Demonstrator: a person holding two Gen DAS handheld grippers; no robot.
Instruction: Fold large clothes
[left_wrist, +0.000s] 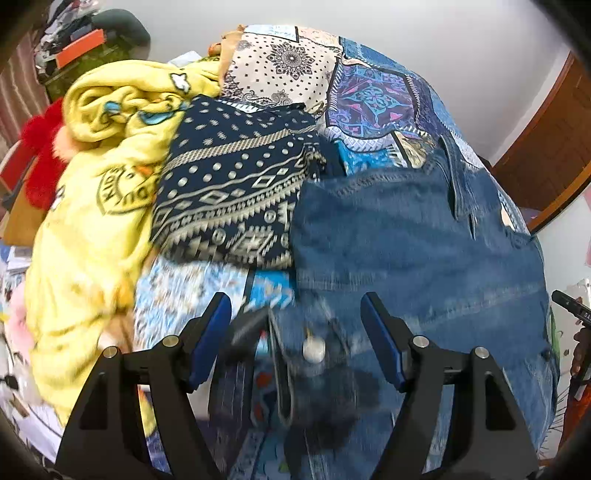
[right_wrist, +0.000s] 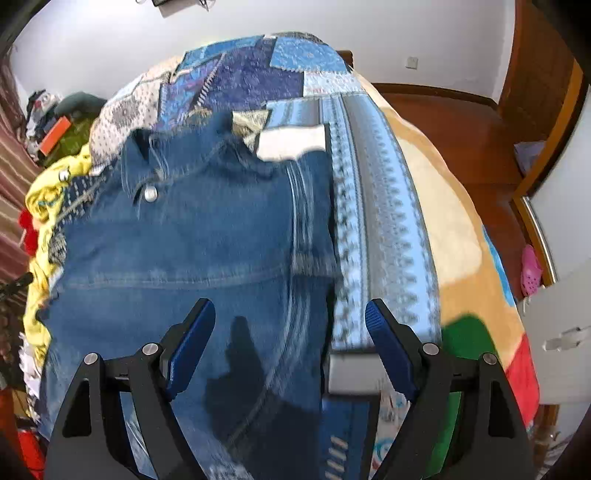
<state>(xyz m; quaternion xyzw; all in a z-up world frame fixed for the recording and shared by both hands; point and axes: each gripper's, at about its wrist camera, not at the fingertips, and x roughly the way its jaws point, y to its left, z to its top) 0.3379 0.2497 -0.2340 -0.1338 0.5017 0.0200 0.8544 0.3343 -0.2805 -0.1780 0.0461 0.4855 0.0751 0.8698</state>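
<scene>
- Both grippers, left gripper (left_wrist: 295, 321) and right gripper (right_wrist: 290, 325), hang with fingers spread wide, gripping nothing.
- Beneath them a denim jacket (right_wrist: 192, 240) lies flat on the bed's patchwork cover (right_wrist: 376, 206).
- Left of it lie a navy patterned garment (left_wrist: 236, 184) and a yellow blanket (left_wrist: 99, 173).

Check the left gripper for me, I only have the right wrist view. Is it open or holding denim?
Observer: The left gripper is open; its pads press on nothing.
Operator: What's under it?
Observer: The near edge of the denim jacket, with a metal button showing in the gap between the fingers.
Operator: Anything crowding that side?
Observer: A navy patterned garment lies right against the jacket's edge there.
</scene>
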